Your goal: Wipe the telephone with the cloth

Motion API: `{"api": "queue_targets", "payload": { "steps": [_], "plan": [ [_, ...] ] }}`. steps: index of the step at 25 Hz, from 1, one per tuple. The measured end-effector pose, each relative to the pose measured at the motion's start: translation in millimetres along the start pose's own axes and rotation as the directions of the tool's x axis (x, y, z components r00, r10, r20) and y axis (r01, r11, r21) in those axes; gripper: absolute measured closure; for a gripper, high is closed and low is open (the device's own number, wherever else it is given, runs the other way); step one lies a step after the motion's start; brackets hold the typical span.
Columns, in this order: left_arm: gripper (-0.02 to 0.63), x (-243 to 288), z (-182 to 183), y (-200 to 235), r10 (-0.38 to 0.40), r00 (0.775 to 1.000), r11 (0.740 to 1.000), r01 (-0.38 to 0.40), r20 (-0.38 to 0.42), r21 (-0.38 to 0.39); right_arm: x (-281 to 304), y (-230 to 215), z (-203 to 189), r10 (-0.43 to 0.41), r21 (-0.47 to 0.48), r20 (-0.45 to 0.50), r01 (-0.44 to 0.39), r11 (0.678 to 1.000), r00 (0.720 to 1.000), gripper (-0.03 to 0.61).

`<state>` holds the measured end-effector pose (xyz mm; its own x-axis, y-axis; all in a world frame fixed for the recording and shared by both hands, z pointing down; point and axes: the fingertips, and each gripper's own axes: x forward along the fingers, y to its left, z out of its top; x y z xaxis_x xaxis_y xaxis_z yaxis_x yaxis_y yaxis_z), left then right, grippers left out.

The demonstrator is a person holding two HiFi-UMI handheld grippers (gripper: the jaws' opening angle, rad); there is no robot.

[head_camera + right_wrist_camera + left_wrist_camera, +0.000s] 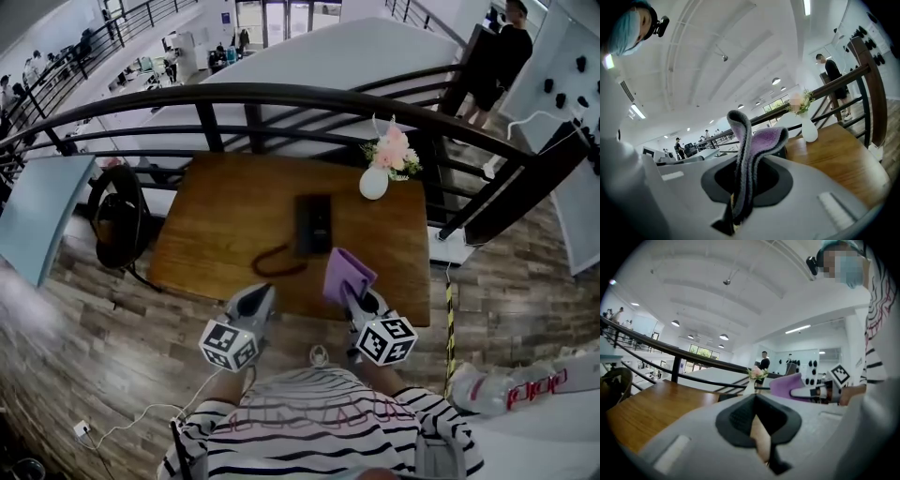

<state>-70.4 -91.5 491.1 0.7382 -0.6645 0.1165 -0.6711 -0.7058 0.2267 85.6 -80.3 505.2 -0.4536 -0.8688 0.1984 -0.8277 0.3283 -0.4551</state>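
A black telephone (312, 225) lies flat in the middle of the wooden table (216, 216), its dark cord (277, 262) curling toward the near edge. My right gripper (349, 291) is shut on a purple cloth (347, 274), which hangs over the table's near edge just right of the phone. In the right gripper view the cloth (754, 145) stands folded up out of the shut jaws (738, 206). My left gripper (265, 291) sits at the near edge by the cord; its jaws (759, 427) are shut with nothing in them. The cloth (785, 385) shows to its right.
A white vase of pink flowers (377, 173) stands at the table's far right corner. A black railing (281, 98) curves behind the table. A dark bag (117, 220) lies on the floor to the left. A white cable (141, 417) and a bottle (506, 389) lie near me.
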Motion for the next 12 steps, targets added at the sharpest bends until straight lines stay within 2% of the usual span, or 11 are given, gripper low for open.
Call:
{"api": "queue_targets", "payload": {
  "steps": [12],
  "plan": [
    [0.612, 68.4, -1.7, 8.8, 0.117, 0.993, 0.993, -0.117, -0.001, -0.016, 44.0, -67.9, 25.1, 0.099, 0.005, -0.074, -0.099, 0.995, 0.992, 0.541]
  ]
}}
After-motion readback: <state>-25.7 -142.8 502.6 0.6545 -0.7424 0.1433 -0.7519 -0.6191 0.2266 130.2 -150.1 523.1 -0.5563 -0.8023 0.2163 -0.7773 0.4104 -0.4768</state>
